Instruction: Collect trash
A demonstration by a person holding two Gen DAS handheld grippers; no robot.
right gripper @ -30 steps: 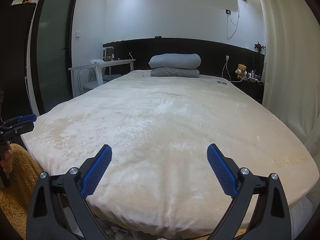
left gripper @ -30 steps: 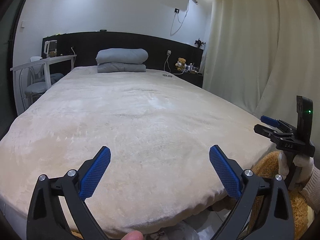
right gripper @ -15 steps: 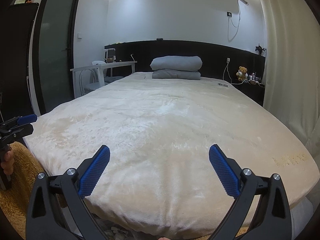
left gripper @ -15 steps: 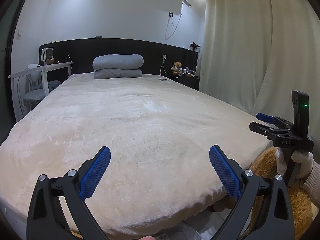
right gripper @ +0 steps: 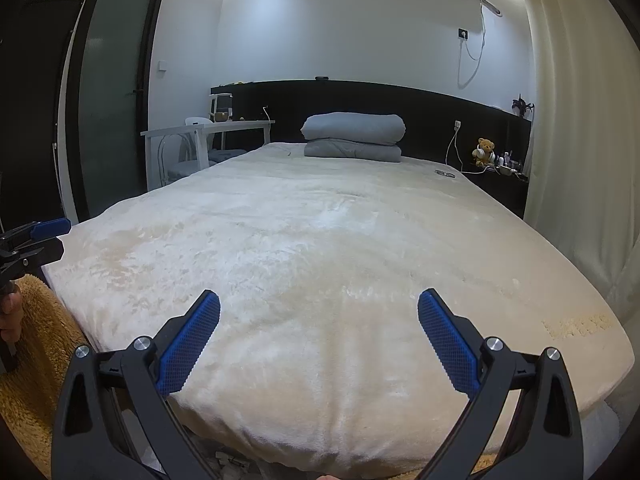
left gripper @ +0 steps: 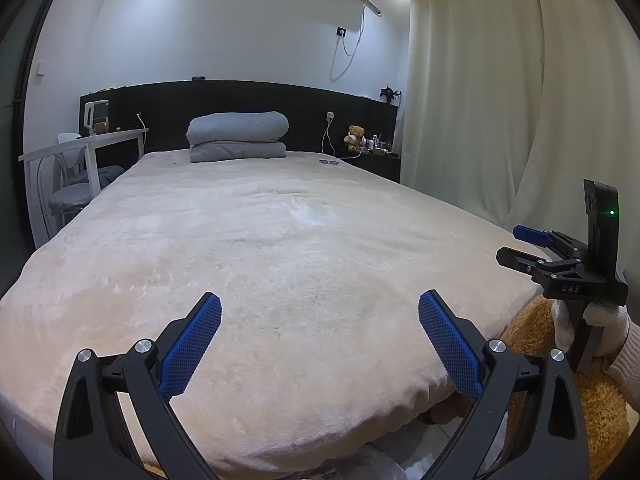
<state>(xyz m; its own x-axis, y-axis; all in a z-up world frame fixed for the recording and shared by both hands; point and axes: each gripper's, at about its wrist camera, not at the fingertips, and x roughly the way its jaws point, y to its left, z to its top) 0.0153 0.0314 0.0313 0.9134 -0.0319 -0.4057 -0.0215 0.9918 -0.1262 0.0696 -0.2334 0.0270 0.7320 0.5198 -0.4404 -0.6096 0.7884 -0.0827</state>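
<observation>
My left gripper (left gripper: 320,300) is open and empty, held just above the foot edge of a wide bed (left gripper: 280,248) covered by a cream plush blanket. My right gripper (right gripper: 319,298) is also open and empty, over the same foot edge further right. Each shows in the other's view: the right gripper (left gripper: 514,245) at the right border, gripped by a gloved hand (left gripper: 600,320), and the left gripper (right gripper: 58,236) at the left border. No trash lies on the blanket. Below the bed's edge are a pale crumpled thing (left gripper: 360,465) and small white scraps (right gripper: 230,458), mostly hidden.
Folded grey bedding (left gripper: 238,136) sits at the dark headboard (left gripper: 240,96). A white desk (left gripper: 84,148) and chair (left gripper: 68,196) stand left of the bed. A nightstand with a teddy bear (left gripper: 355,136) and cream curtains (left gripper: 500,100) are on the right. A tan shaggy rug (right gripper: 36,344) lies at the foot.
The left wrist view has tilted up slightly, so more wall and the air conditioner show. The right view shifted very little. Both grippers stayed open.
</observation>
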